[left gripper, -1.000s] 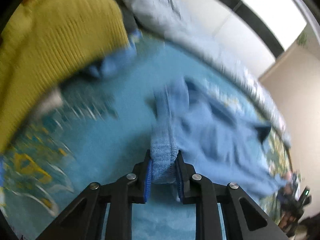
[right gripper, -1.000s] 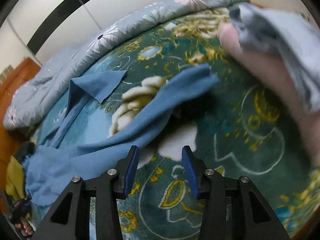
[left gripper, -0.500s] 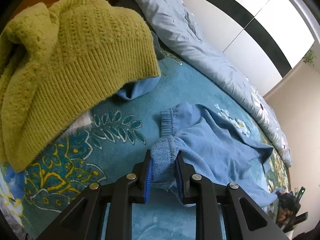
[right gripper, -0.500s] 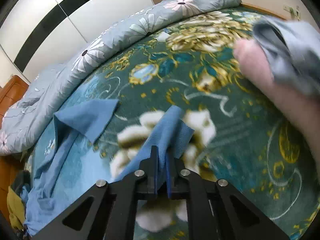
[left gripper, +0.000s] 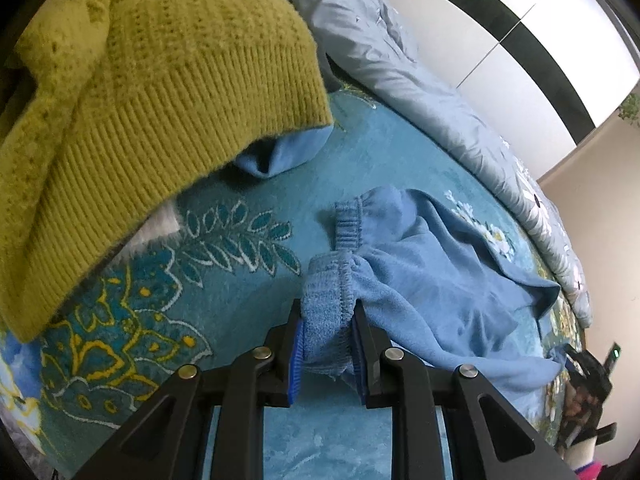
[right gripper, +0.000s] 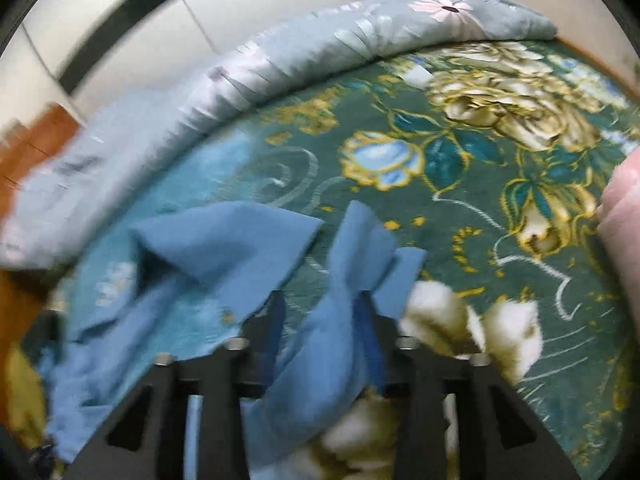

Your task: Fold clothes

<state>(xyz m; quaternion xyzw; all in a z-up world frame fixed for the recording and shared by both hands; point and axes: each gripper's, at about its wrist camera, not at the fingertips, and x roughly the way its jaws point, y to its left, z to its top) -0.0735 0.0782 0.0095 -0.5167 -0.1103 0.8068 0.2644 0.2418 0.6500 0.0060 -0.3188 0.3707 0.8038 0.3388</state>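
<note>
Blue fleece trousers (left gripper: 432,280) lie spread on a floral blanket (left gripper: 240,240). My left gripper (left gripper: 326,334) is shut on their ribbed waistband (left gripper: 326,300), which bunches between the blue pads. In the right wrist view my right gripper (right gripper: 320,312) is shut on one trouser leg end (right gripper: 360,248), held a little above the blanket (right gripper: 500,160). The other leg end (right gripper: 232,240) lies folded over to its left. That view is blurred by motion.
A green knitted sweater (left gripper: 140,120) lies heaped at the left, over another blue garment (left gripper: 280,152). A grey flowered quilt (left gripper: 420,80) runs along the far side, also in the right wrist view (right gripper: 280,60). A hand (right gripper: 620,220) shows at the right edge.
My right gripper closed on the trouser leg end and lifted it, moving left toward the other leg. My left gripper kept hold of the waistband and settled after a fast move.
</note>
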